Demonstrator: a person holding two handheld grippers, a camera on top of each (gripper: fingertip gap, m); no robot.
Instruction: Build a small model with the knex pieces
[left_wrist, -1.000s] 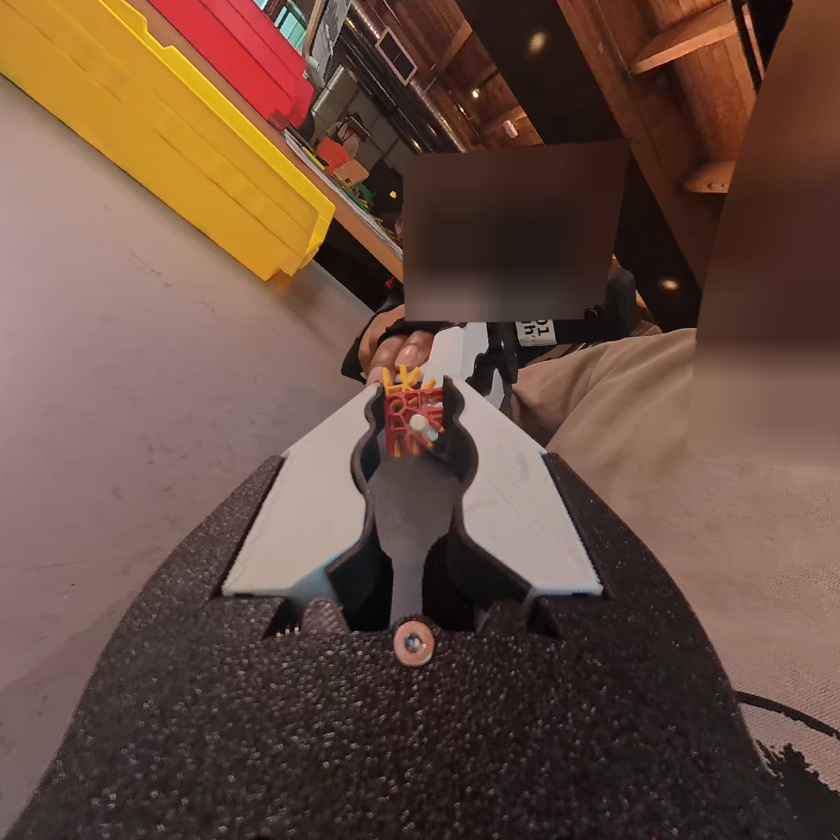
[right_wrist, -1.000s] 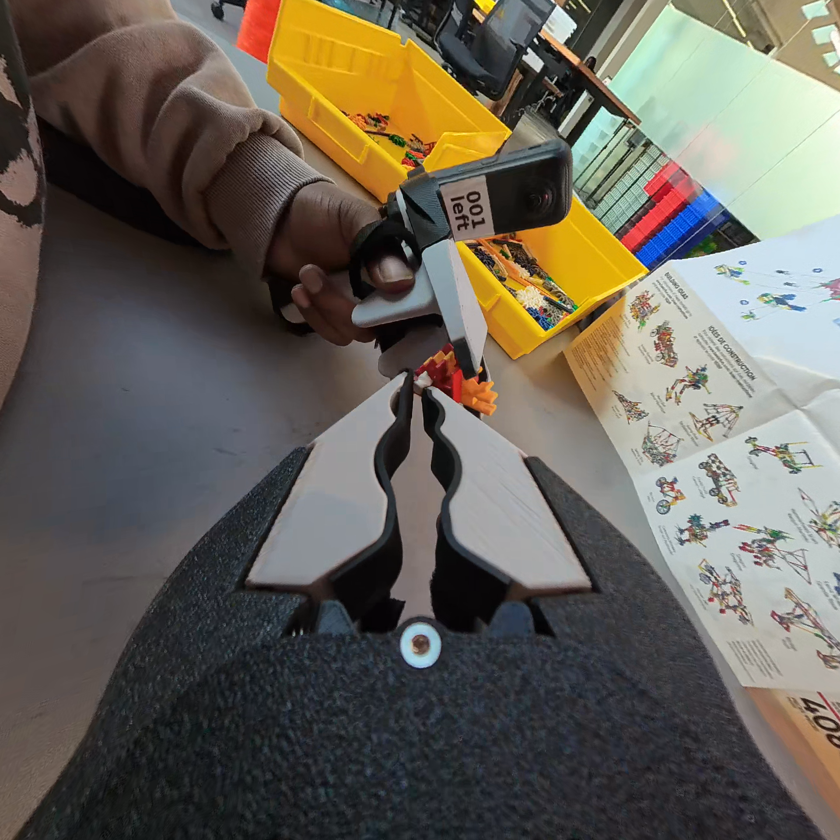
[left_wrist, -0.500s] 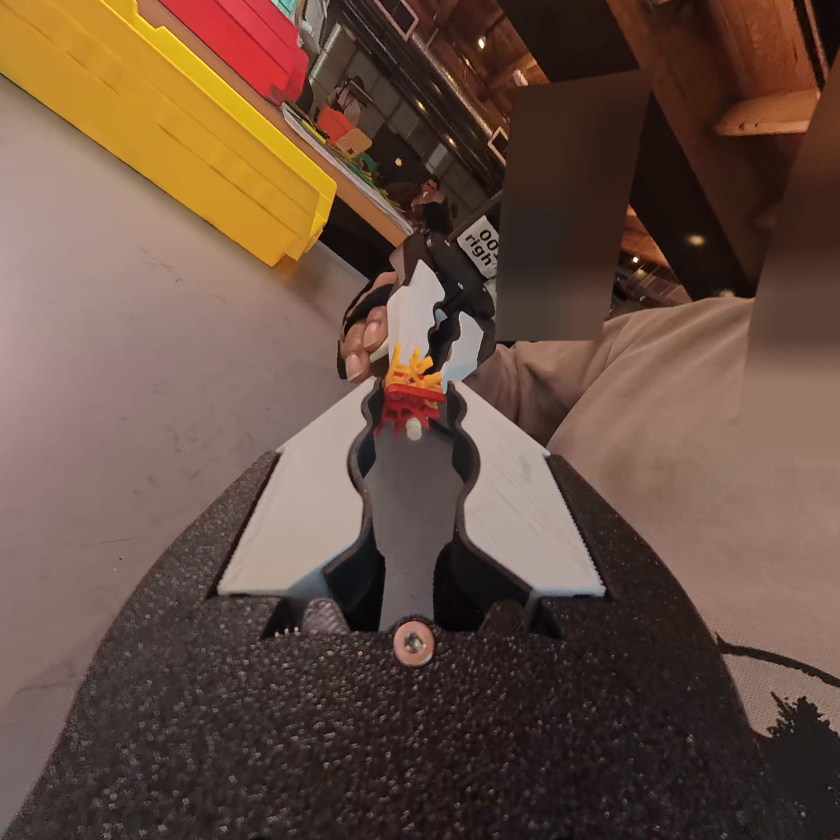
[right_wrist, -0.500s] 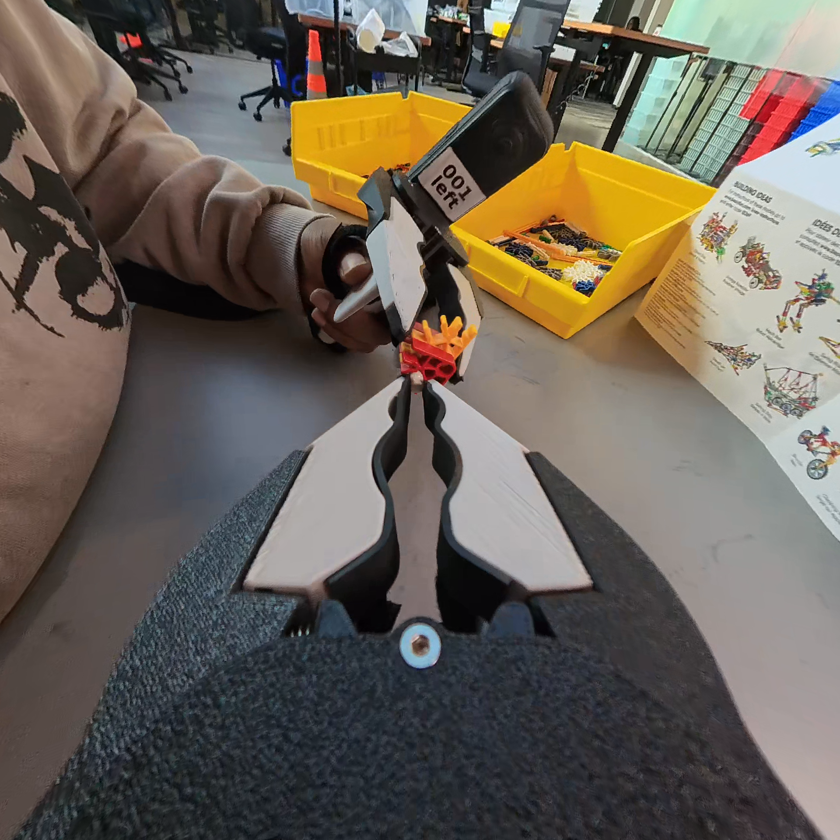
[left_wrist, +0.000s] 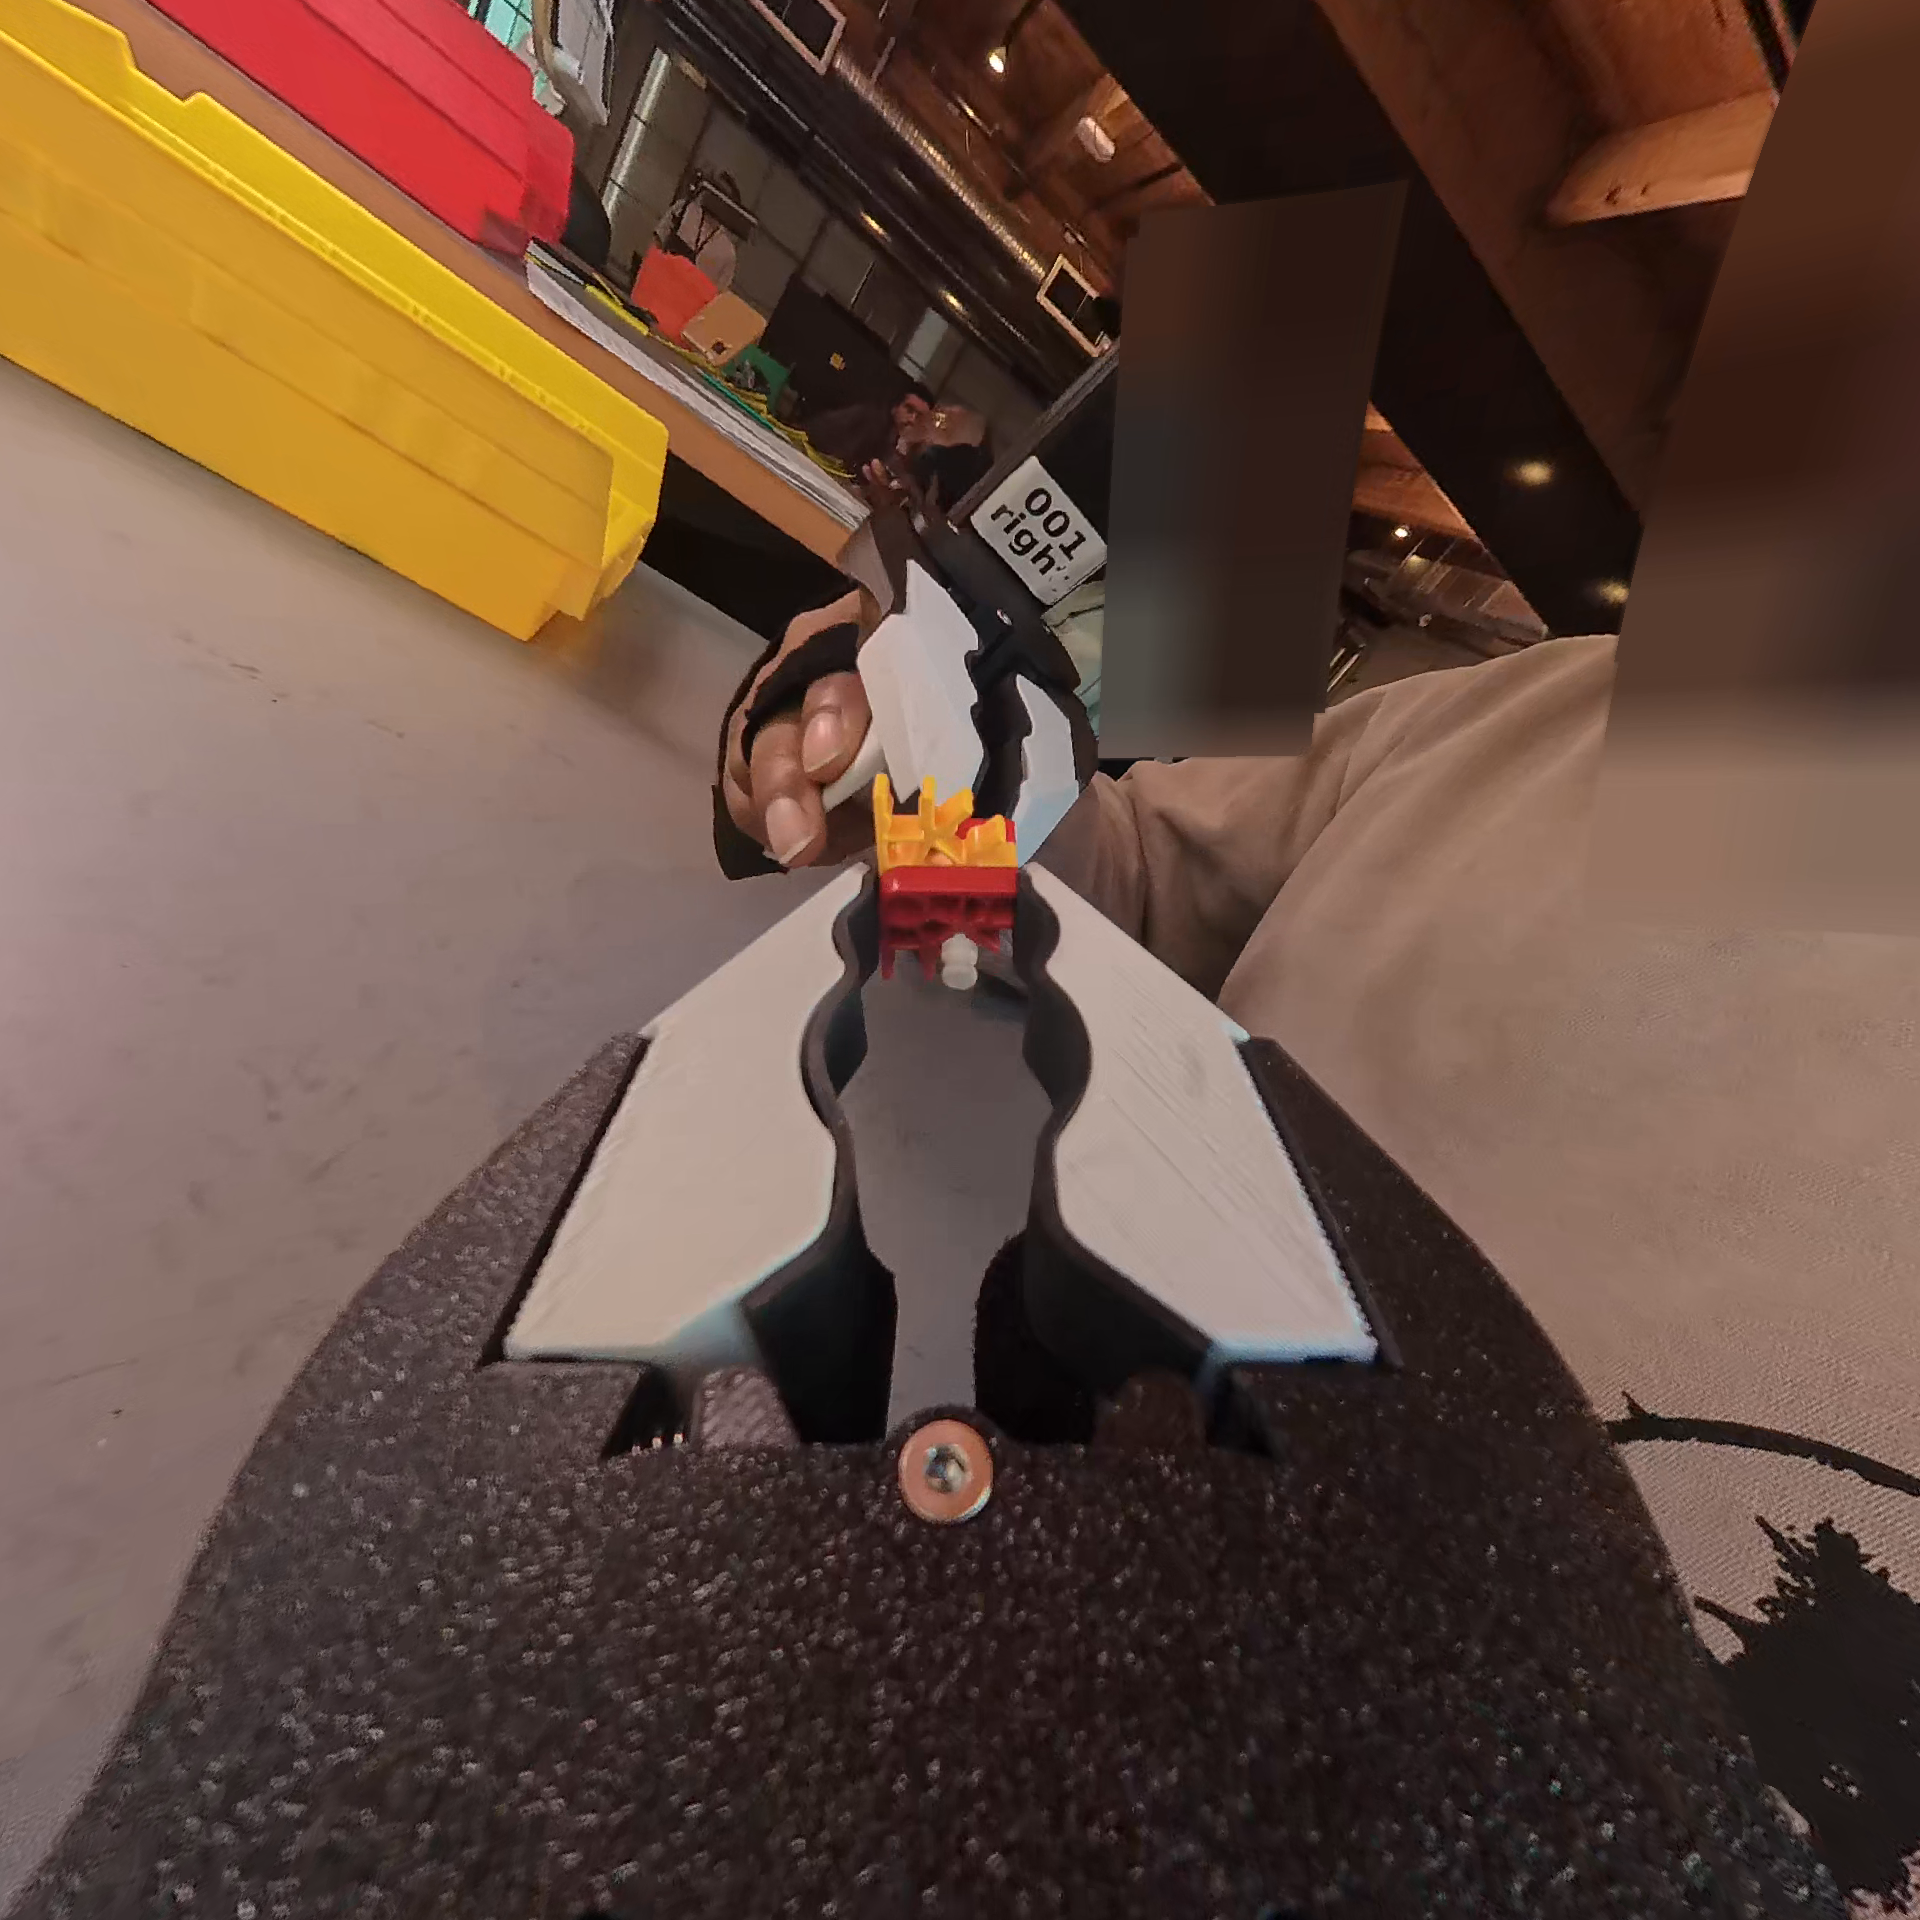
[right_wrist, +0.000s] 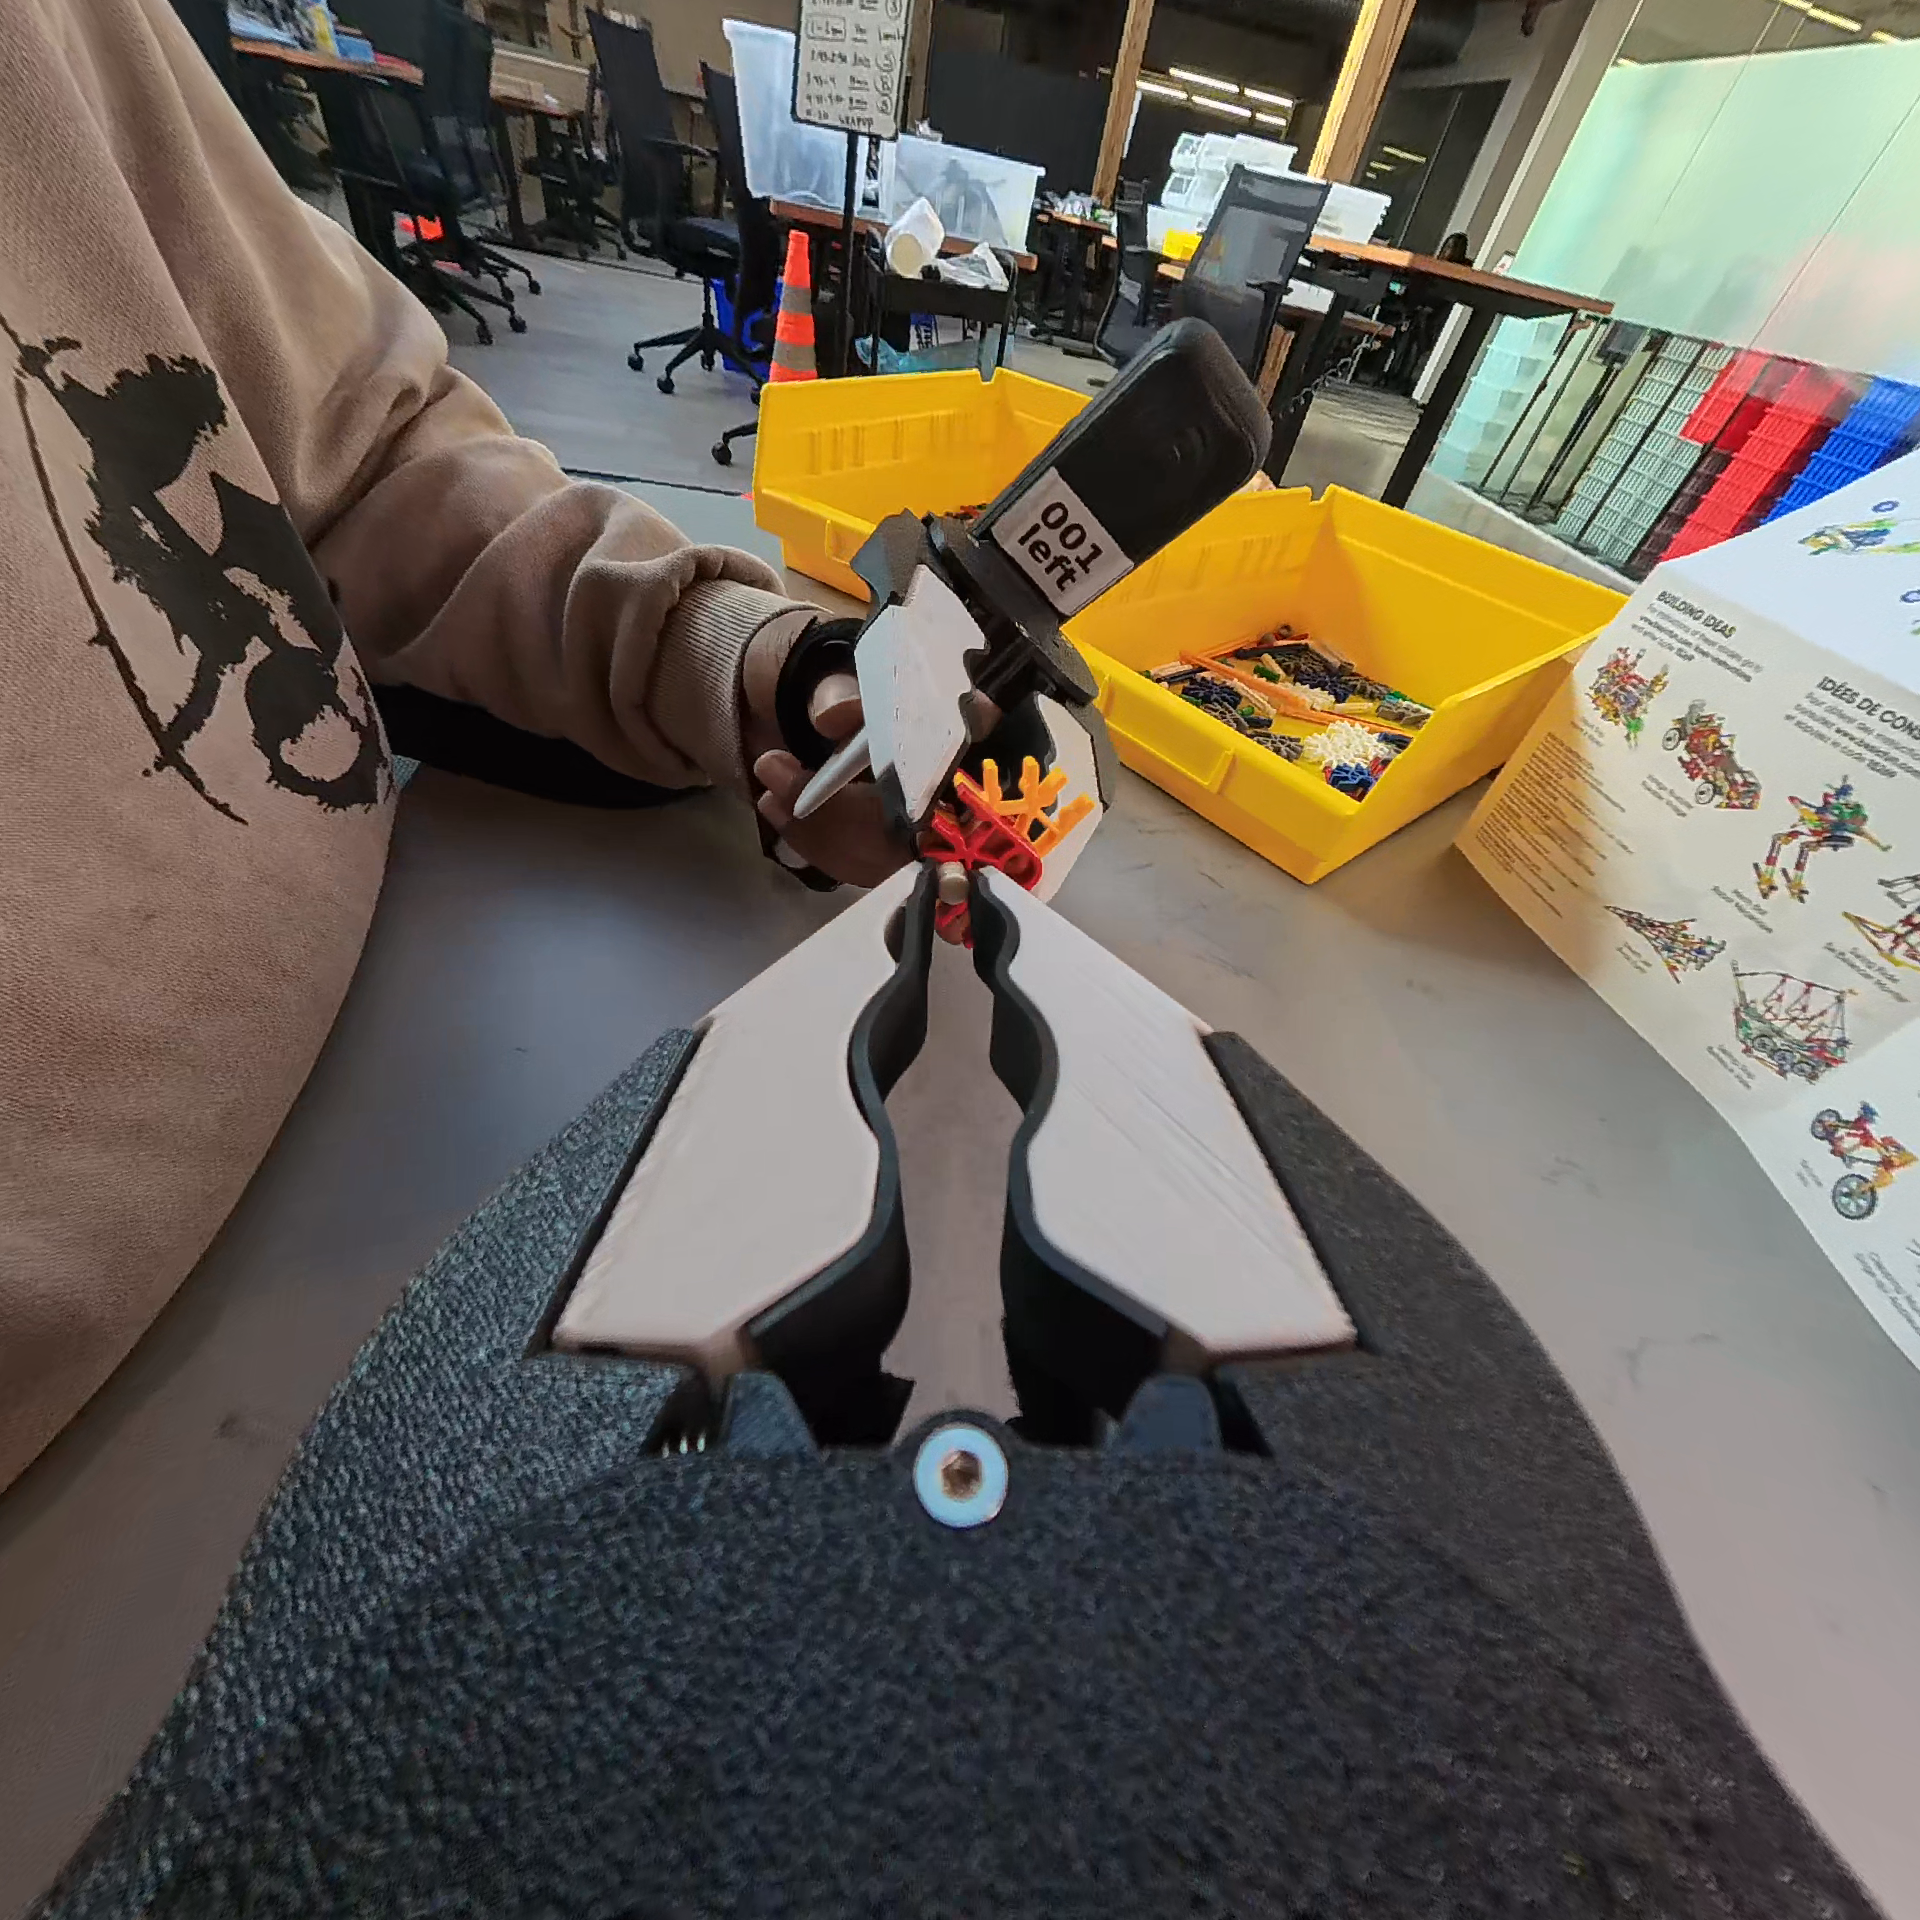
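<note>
A small toy assembly, a red connector (left_wrist: 945, 914) joined to an orange connector (left_wrist: 935, 826), is held above the grey table (left_wrist: 312, 831). My left gripper (left_wrist: 948, 904) is shut on the red connector; a white rod (left_wrist: 958, 971) sticks out below it. In the right wrist view, my right gripper (right_wrist: 949, 899) is shut on the white rod's end (right_wrist: 949, 881), which enters the red connector (right_wrist: 987, 847) under the orange one (right_wrist: 1023, 800). Each gripper shows in the other's view, the right gripper (left_wrist: 966, 717) and the left gripper (right_wrist: 930, 717), tip to tip at the assembly.
Two yellow bins (right_wrist: 1351, 582) with several loose toy parts stand at the back. A printed instruction sheet (right_wrist: 1745, 831) lies on the right. A person's beige sleeve (right_wrist: 499, 582) reaches in from the left. Another yellow bin (left_wrist: 312, 343) and red bins (left_wrist: 395, 104) show in the left wrist view.
Both grippers have tilted and turned with the assembly between them. The red connector now faces the left camera edge-on, and the right gripper's body stands higher in the left wrist view.
</note>
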